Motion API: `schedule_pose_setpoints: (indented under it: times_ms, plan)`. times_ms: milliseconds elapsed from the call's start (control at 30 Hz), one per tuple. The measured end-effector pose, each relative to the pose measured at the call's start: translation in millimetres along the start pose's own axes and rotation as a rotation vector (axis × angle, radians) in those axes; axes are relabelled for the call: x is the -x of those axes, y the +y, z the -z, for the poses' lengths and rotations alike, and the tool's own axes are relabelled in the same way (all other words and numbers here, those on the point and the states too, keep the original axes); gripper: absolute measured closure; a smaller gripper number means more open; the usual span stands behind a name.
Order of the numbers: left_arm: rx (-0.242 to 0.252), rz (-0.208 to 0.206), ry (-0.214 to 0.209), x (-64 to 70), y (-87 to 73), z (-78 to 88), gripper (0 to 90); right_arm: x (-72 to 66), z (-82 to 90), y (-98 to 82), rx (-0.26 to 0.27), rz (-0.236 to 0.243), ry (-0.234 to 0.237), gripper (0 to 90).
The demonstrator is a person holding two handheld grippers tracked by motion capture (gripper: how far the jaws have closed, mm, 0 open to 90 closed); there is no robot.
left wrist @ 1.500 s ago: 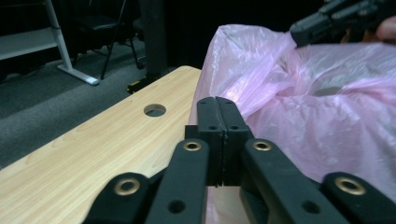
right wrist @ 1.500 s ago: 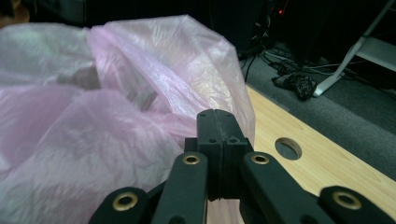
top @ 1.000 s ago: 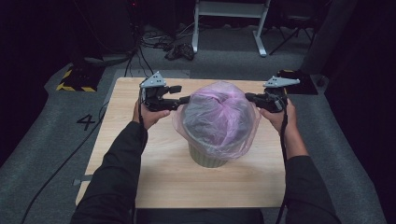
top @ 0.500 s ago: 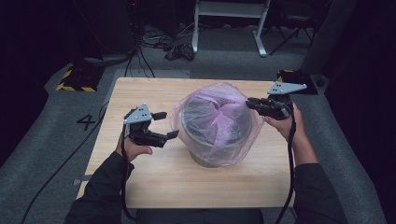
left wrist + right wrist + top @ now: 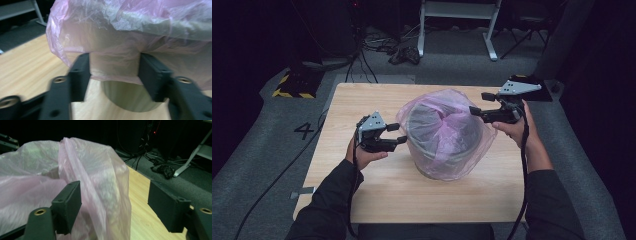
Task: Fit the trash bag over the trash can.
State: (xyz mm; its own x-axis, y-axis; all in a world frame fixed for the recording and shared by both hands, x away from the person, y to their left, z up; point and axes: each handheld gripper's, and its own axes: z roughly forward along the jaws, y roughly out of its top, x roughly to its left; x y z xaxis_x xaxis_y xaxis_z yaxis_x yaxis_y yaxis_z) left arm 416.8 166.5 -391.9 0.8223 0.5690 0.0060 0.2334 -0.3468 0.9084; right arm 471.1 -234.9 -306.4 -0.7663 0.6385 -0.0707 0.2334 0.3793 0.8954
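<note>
Light wood table [image 5: 362,100] sits on grey carpet [image 5: 262,165] with a "4" [image 5: 304,131] marked on it. Behind there's a tangle of cables [image 5: 399,50], a white stand [image 5: 457,15], and a yellow-black striped plate [image 5: 292,87] off the table's far left corner.

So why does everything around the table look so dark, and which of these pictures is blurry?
High view: light falls on the wooden table and the pink bag over the bin, leaving the floor and room behind dim. Left gripper view: soft throughout, the left tool smeared most, as if from motion. Right gripper view: the bag's creases look fairly sharp, the near black jaws of the right tool softer, the background nearly black.
</note>
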Motion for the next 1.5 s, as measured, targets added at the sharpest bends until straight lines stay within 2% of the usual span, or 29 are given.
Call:
schedule_pose_setpoints:
  times_ms: [33,67,200,233,300,333,400,467,533,600,733,800,933,1100,1267,1333,1400,1433,1467,1500]
  plan:
    - [0.001,-0.006,0.015,-0.1,0.8,-0.8,55.3,0.6,-2.1,1.2,-0.004,-0.004,0.003,29.2]
    - [-0.002,-0.009,0.011,-0.8,1.6,-1.7,59.1,1.1,-4.7,2.1,-0.008,-0.001,-0.003,30.0]
    - [0.008,-0.039,0.008,-2.5,3.4,-5.1,76.7,3.6,-16.3,3.4,-0.029,-0.003,0.029,46.4]
    - [0.008,-0.048,0.014,-2.7,3.4,-5.7,80.4,4.4,-18.9,3.4,-0.038,-0.001,0.036,55.6]
    - [0.01,-0.041,0.019,-4.3,2.8,-7.3,86.4,5.9,-23.7,2.3,-0.054,-0.005,0.058,63.7]
    - [0.026,-0.037,0.012,-5.4,2.2,-7.3,89.9,6.3,-25.4,1.7,-0.059,-0.004,0.066,72.0]
    - [0.031,-0.034,0.015,-7.0,2.2,-7.1,90.0,7.3,-27.9,0.1,-0.068,-0.014,0.048,82.8]
    - [0.034,-0.031,0.012,-7.8,1.8,-8.6,90.0,8.7,-29.1,-1.6,-0.069,-0.016,0.034,87.4]
    - [0.026,-0.029,0.003,-8.3,2.0,-10.3,90.0,12.0,-28.2,-2.9,-0.056,-0.045,0.005,90.0]
    - [0.026,-0.028,0.005,-7.8,3.2,-11.7,90.0,16.3,-27.5,-4.8,-0.05,-0.073,-0.019,90.0]
    - [0.023,-0.035,0.003,-7.5,6.6,-13.9,90.0,28.3,-25.5,-11.4,-0.045,-0.13,-0.098,90.0]
    - [0.024,-0.03,0.001,-8.1,7.3,-15.2,90.0,33.9,-26.6,-16.0,-0.05,-0.155,-0.1,90.0]
    - [0.033,-0.021,0.0,-11.3,8.0,-16.0,90.0,39.6,-35.4,-27.6,-0.099,-0.157,-0.12,90.0]
    - [0.033,-0.022,0.005,-10.9,8.9,-16.3,90.0,46.0,-48.0,-43.7,-0.115,-0.216,-0.091,89.9]
    - [0.042,-0.022,0.002,-9.6,7.5,-11.7,90.0,43.7,-59.0,-56.8,-0.177,-0.22,-0.056,89.5]
    - [0.046,-0.021,-0.006,-8.0,5.3,-7.9,90.0,42.1,-59.1,-61.7,-0.169,-0.232,-0.039,89.0]
    - [0.042,-0.022,-0.02,-4.9,2.9,-2.8,88.0,40.1,-57.1,-64.7,-0.167,-0.228,-0.04,85.6]
    - [0.041,-0.028,-0.019,-1.9,1.4,-0.1,82.3,39.4,-55.3,-65.5,-0.16,-0.231,-0.043,80.0]
    - [0.041,-0.031,-0.014,1.3,-0.3,2.7,75.4,38.6,-52.7,-65.9,-0.154,-0.233,-0.058,69.3]
    - [0.033,-0.033,-0.002,4.7,-1.3,5.4,66.7,38.0,-49.7,-65.8,-0.155,-0.244,-0.075,63.3]
